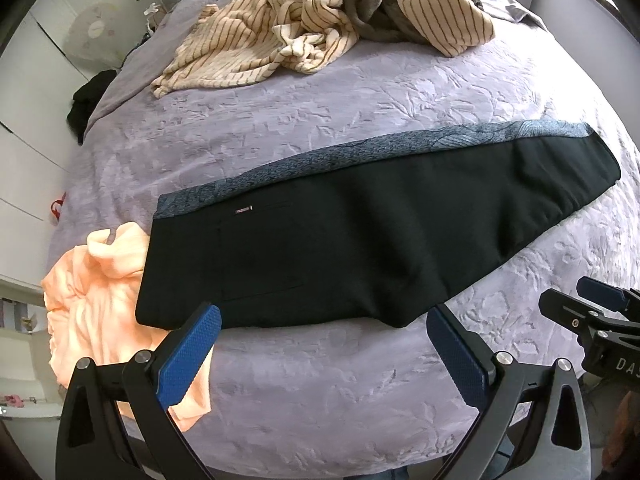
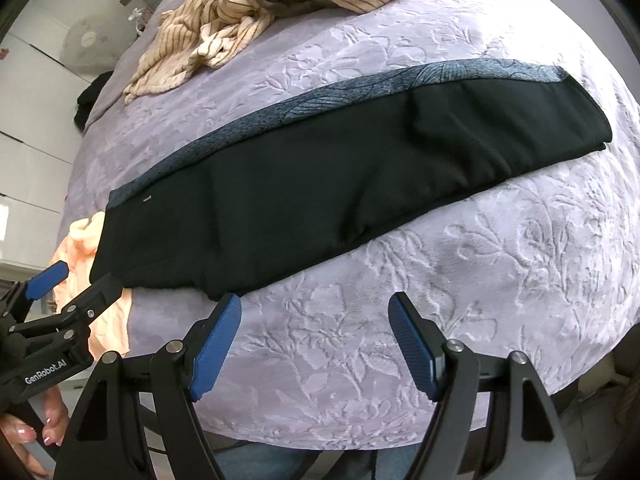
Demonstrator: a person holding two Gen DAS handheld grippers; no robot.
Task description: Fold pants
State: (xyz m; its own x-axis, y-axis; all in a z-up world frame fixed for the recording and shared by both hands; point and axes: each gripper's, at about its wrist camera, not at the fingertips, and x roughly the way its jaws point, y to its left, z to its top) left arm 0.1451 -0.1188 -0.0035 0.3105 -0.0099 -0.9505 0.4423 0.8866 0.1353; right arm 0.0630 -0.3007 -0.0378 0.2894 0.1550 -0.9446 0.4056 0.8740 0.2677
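Pants [image 1: 360,240] lie across the middle of the frame on the bed [image 1: 360,92], black, one leg laid over the other so they make a single long strip; a patterned blue band runs along the far edge. Waist end sits at lower left, cuffs at right. Lengthwise fold looks done, so my reading is that the next step is folding the strip end to end. That would explain one claw standing near each end.

Left claw [image 1: 322,338], lower centre of its own view, jaws apart, nothing between them; left blue pad sits over the near hem by the waist, contact not certain. Right claw [image 2: 315,324], lower centre of its view, jaws likewise wide apart and empty, hovering above bare bedcover just short of the pants [image 2: 340,168].

Peach garment [image 1: 104,300] lies crumpled at lower left, partly tucked under the waist end. It could get caught up in a grab there. Striped clothes [image 1: 320,28] are heaped at the top of the frame, well apart from the pants.

Left view only: small metal tag near the waistband, pocket outline, and the right claw's tip at the right edge. Right view only: the person's hand [image 2: 36,432] at lower left gripping the left claw's handle, the left claw seen from the side, and a clearer look at the cuff end with its layered edges.
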